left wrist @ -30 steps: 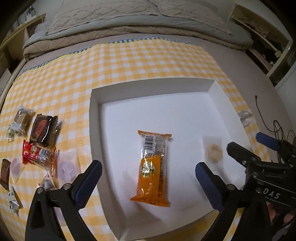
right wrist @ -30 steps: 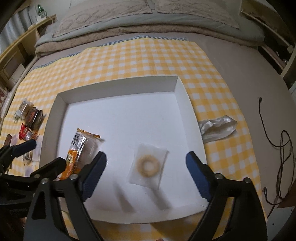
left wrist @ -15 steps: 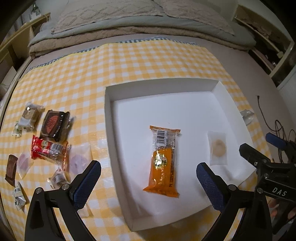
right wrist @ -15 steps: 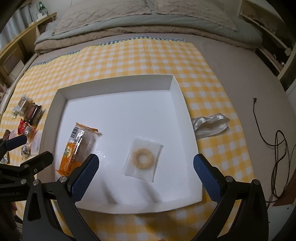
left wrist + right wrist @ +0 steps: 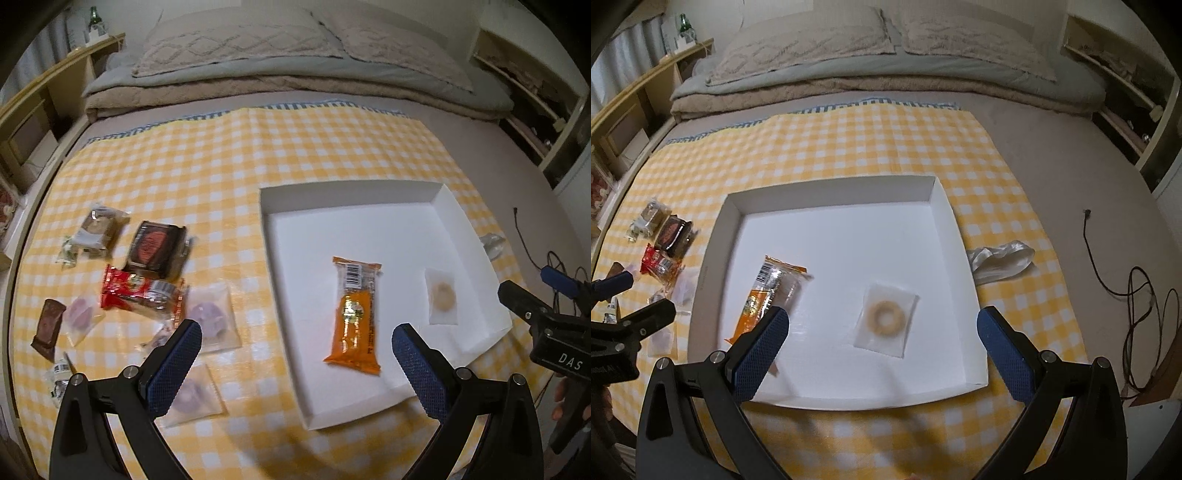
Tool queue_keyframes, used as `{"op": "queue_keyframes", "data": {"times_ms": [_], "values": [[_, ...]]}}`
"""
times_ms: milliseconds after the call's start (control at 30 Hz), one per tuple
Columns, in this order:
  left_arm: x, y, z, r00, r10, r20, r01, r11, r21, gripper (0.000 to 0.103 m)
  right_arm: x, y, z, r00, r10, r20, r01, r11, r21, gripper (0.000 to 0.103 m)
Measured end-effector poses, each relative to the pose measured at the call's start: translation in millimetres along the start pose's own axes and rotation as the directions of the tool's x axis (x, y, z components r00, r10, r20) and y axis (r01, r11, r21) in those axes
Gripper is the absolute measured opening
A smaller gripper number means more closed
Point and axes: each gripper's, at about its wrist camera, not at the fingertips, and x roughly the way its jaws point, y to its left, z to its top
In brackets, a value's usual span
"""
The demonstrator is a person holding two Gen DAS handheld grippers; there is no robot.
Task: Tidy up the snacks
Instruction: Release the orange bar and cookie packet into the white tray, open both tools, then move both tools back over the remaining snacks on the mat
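Left gripper [image 5: 295,350] has swung off the white cardboard tray [image 5: 472,229], orange wrapped bar [image 5: 356,317] dropped inside, toward loose snacks [image 5: 147,284] beside it; both jaws wide open, empty, right gripper [image 5: 882,336] too.

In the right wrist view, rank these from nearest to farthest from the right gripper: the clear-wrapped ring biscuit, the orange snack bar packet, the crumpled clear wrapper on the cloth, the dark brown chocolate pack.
From the right gripper:
1. Clear-wrapped ring biscuit: in the white tray, just ahead between the fingers.
2. Orange snack bar packet: in the tray, left.
3. Crumpled clear wrapper: outside the tray, right.
4. Dark brown chocolate pack: far left on the cloth.
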Motion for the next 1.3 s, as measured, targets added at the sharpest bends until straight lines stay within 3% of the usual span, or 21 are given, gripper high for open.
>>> {"op": "queue_keyframes", "data": {"times_ms": [333, 600, 933, 1300], "values": [[-48.6, 39.0, -14.7, 0.998, 0.011, 0.064, -0.008, 0.999, -0.038, 0.103, -25.0, 25.5, 3.2, 0.996, 0.051, 0.068, -0.051, 0.999, -0.005, 0.103], [-84.0, 87.0, -31.5, 0.991, 0.076, 0.113, -0.065, 0.993, -0.099, 0.103, -30.9, 64.8, 7.5, 0.99, 0.101, 0.102, -0.096, 0.994, -0.051, 0.103], [-122.0, 148.8, -59.0, 0.974, 0.165, 0.153, -0.135, 0.973, -0.185, 0.103, -31.0, 125.8, 13.8, 0.975, 0.194, 0.11, -0.18, 0.976, -0.122, 0.103], [-132.5, 220.0, -86.7, 0.965, 0.216, 0.148, -0.17, 0.947, -0.272, 0.103, -19.7, 204.9, 5.3, 0.955, 0.29, 0.067, -0.268, 0.936, -0.226, 0.103]]}}
